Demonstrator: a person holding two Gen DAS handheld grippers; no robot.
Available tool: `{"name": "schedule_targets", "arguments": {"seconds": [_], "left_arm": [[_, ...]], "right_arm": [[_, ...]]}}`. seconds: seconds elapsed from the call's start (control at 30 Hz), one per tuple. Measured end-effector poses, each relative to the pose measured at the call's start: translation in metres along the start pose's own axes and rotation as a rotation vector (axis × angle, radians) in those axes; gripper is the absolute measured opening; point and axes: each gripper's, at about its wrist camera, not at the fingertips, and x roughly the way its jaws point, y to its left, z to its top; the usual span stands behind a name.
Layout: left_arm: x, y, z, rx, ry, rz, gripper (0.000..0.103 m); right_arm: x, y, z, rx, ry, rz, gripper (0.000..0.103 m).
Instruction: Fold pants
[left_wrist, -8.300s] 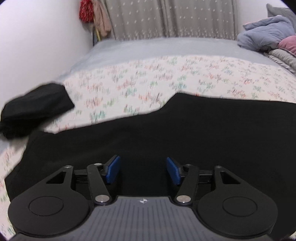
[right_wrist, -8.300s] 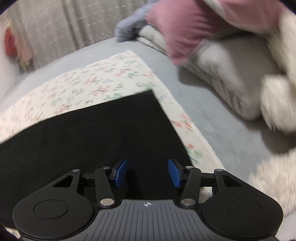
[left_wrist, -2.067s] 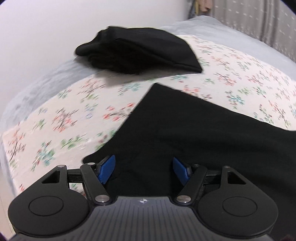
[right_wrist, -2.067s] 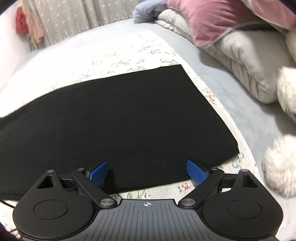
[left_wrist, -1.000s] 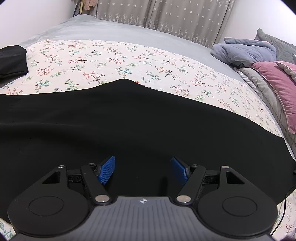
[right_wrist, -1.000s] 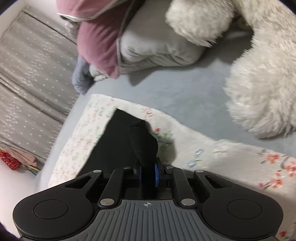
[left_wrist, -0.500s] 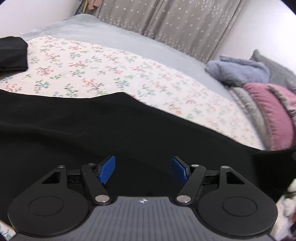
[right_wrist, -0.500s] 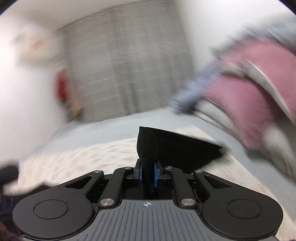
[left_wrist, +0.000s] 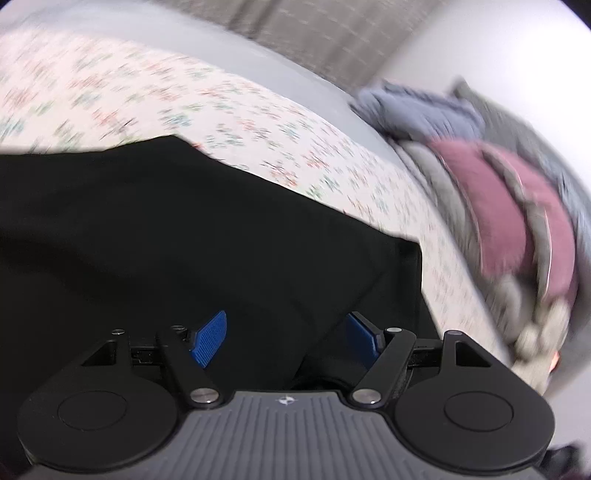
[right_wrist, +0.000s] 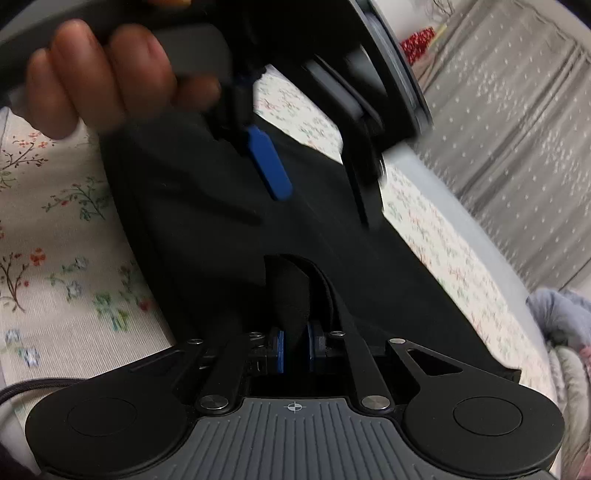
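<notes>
Right gripper (right_wrist: 294, 350) pinches a fold of the black pants (right_wrist: 229, 229); left gripper (left_wrist: 284, 332) hangs wide open over them, though that view is blurred.

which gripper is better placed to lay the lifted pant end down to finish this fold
Right. The right gripper has its jaws shut on the pants, carrying that end. The left gripper hangs over the cloth with jaws open, holding nothing.
</notes>
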Motion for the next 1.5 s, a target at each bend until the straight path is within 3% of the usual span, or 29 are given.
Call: {"name": "schedule_targets", "arguments": {"seconds": [0.13,0.3,0.43,0.53,0.63,0.7,0.77,0.9,1.0,1.07,1.13,1.2,1.37,1.5], "left_arm": [[0.012,-0.017,-0.001,0.167,0.016,0.048,0.061],[0.025,-0.049,0.006,0.402,0.056,0.010,0.061],[0.037,-0.071,0.019,0.403,0.156,-0.102,0.061],[0.039,-0.084,0.023,0.397,0.136,-0.031,0.061],[0.019,-0.048,0.027,0.254,0.035,0.037,0.061],[0.004,0.000,0.034,0.027,0.010,0.056,0.061],[-0.015,0.039,0.037,-0.117,-0.032,0.049,0.061],[-0.051,0.077,0.035,-0.185,-0.104,0.092,0.061],[-0.066,0.106,0.033,-0.268,-0.123,0.089,0.061],[-0.063,0.117,0.034,-0.325,-0.116,0.103,0.061],[-0.064,0.130,0.038,-0.351,-0.097,0.120,0.061],[-0.061,0.132,0.035,-0.361,-0.068,0.115,0.061],[-0.056,0.113,0.031,-0.356,-0.013,0.058,0.063],[-0.045,0.114,0.024,-0.485,0.015,-0.045,0.067]], "right_arm": [[0.000,-0.007,-0.004,0.088,-0.013,0.004,0.013],[-0.010,-0.002,-0.012,0.154,-0.060,-0.033,0.013],[-0.017,0.011,-0.017,0.170,-0.065,-0.091,0.012],[-0.019,0.004,-0.014,0.230,-0.052,-0.061,0.012],[-0.027,-0.039,-0.016,0.388,-0.048,-0.040,0.012],[-0.037,-0.078,-0.020,0.525,-0.059,-0.062,0.012],[-0.047,-0.113,-0.022,0.620,-0.094,-0.109,0.012],[-0.049,-0.145,0.015,0.546,-0.151,-0.292,0.012],[-0.021,-0.097,0.078,0.261,-0.150,-0.224,0.012],[0.015,-0.028,0.102,-0.031,-0.052,-0.097,0.011],[0.034,0.030,0.100,-0.256,0.041,0.051,0.011],[0.031,0.047,0.097,-0.251,0.037,0.091,0.011],[0.006,0.025,0.104,-0.132,-0.015,0.027,0.011],[-0.012,0.012,0.105,-0.020,-0.074,-0.001,0.011]]}}
